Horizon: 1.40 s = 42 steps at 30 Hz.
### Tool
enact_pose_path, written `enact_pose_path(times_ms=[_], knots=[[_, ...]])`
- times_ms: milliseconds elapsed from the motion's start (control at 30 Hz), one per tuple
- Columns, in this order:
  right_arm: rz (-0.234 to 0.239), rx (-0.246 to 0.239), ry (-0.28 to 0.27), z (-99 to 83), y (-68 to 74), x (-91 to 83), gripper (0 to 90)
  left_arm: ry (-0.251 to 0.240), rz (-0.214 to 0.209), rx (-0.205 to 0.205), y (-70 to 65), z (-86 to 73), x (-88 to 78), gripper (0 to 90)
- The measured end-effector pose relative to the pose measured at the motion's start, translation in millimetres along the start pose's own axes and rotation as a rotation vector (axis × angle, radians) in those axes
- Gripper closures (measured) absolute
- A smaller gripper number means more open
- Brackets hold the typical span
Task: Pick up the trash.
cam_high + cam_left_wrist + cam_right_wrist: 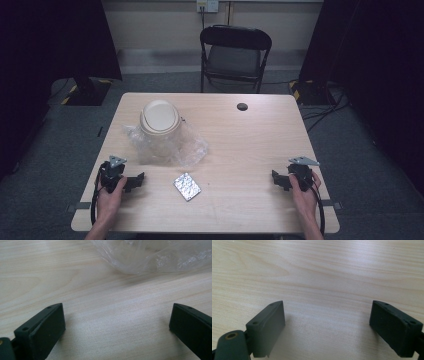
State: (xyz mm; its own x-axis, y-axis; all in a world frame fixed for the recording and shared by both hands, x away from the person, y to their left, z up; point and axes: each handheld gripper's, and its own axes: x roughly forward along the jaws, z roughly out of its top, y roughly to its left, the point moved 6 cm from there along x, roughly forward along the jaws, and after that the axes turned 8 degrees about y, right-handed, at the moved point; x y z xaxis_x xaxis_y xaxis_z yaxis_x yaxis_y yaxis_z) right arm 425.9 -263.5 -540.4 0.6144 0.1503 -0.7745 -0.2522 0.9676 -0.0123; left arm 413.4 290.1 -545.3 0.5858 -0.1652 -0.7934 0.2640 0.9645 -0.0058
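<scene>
Both claws, left claw (134, 182) and right claw (278, 180), gape wide, empty, over the table (250, 145).

Clear plastic bag (165, 145), crumpled, lying on the left half of the table, just ahead of the left gripper. Its wrinkled edge (155, 257) shows at the top of the left gripper view, resting flat on the wood. Beige round container (159, 118) with a domed swing-type lid sits at the far part of the bag, upright; cannot tell if it is inside the bag or on top of it. Small silver foil packet (187, 186), rectangular, crinkled, lies flat on the table near the front edge, turned at an angle, just apart from the bag and between the two grippers, closer to the left one.
</scene>
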Motion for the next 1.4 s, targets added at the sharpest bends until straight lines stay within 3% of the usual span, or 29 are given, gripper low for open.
enact_pose_path(times_ms=[233, 300, 433, 633, 767, 800, 1400], knots=[[0.017, -0.017, 0.004, -0.1, 2.7, -2.4, 15.2, 0.0, -0.001, 0.0, 0.0, 0.0, 0.0, 0.0], [0.032, -0.01, -0.009, 2.0, 5.8, -5.2, 16.3, 0.0, -0.001, 0.0, 0.0, 0.0, 0.0, 0.0], [0.047, -0.049, -0.05, 11.2, 15.8, -14.2, 16.2, -0.001, -0.001, 0.0, 0.0, 0.0, 0.0, 0.0], [0.106, -0.086, -0.056, 23.1, 37.4, -14.8, 16.3, -0.001, -0.009, 0.005, 0.0, 0.1, 0.2, 0.0], [0.151, -0.127, -0.075, 39.3, 60.7, -14.7, 16.3, -0.001, -0.011, 0.009, 0.2, 0.2, 0.2, 0.0], [0.175, -0.143, -0.081, 47.0, 72.2, -12.8, 16.4, -0.001, -0.011, 0.009, 0.2, 0.2, 0.2, 0.0], [0.31, -0.28, -0.12, 88.7, 142.0, -7.2, 17.2, 0.0, -0.014, 0.016, 0.7, -0.1, -0.1, 0.0]])
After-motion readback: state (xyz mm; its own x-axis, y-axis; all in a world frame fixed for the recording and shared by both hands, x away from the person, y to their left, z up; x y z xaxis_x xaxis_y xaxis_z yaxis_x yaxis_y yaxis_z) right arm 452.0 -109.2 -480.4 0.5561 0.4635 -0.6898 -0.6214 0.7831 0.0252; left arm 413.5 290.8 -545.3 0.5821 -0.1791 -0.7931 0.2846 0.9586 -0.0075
